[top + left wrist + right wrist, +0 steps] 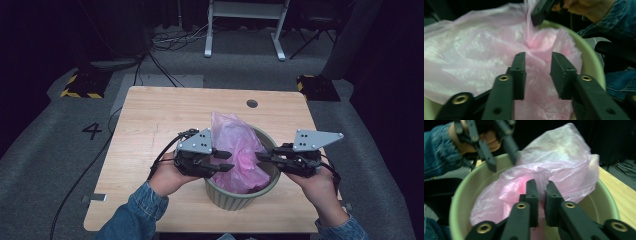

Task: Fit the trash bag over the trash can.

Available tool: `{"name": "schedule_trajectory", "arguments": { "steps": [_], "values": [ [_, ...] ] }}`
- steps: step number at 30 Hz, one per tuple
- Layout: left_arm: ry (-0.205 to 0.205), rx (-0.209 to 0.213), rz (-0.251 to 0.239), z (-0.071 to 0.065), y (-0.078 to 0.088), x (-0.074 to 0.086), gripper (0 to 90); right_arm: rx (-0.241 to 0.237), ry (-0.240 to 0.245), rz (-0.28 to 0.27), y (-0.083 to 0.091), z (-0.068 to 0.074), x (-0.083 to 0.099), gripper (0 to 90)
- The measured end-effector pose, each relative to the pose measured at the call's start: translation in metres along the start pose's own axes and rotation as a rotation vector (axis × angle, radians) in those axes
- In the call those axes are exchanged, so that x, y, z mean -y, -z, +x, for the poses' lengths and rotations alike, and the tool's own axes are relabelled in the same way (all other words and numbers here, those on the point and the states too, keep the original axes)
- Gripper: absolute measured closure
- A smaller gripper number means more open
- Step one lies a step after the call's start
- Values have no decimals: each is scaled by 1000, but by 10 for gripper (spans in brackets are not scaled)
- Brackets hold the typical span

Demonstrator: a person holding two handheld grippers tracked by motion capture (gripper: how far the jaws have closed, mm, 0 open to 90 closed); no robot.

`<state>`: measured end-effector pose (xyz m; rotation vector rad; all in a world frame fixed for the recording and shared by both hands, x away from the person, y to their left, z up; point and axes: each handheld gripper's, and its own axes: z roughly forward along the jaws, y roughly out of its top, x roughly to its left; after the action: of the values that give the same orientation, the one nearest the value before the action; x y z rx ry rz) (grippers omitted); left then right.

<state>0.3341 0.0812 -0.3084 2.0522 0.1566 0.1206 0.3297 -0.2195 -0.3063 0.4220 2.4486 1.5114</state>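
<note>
While both hands work at the near edge of the wooden table (150,120), the left gripper (223,161) stands partly open against the pink bag (235,150) in the green bin (235,199), and the right gripper (263,156) pinches a fold of that bag. Beyond lie grey carpet (45,150), loose cables (170,40), and a white frame (245,30) in a dark room.

Wooden table (150,125), white frame (245,25), floor cables (170,40), yellow-black blocks (82,85)
</note>
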Motion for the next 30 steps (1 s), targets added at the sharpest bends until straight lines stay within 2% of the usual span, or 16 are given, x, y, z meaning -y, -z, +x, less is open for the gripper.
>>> {"name": "schedule_trajectory", "arguments": {
  "steps": [3,7,10,12,15,20,22,25,30],
  "values": [
    [-21,-4,-9,-3,-1,-9,608,-6,35,5,-2,7,-5,876],
    [-39,30,12,-4,-13,-18,605,-20,56,-11,-4,14,-12,877],
    [-28,48,21,-1,-21,-21,641,-34,59,-13,-6,15,-14,876],
    [-30,30,24,-1,-23,-22,707,-42,57,-13,-6,15,-15,875],
    [-31,-14,-1,-1,-21,-21,867,-47,47,-21,-5,14,-15,840],
    [-48,-57,-21,-5,-18,-18,898,-55,33,-39,-2,11,-13,703],
    [-52,-64,-25,-6,-17,-18,898,-63,36,-41,-2,11,-13,731],
    [-59,-75,-41,-8,-15,-17,899,-98,45,-17,-2,12,-15,887],
    [-83,-92,-35,-12,-13,-15,900,-100,29,2,-1,11,-15,893]
  ]
}}
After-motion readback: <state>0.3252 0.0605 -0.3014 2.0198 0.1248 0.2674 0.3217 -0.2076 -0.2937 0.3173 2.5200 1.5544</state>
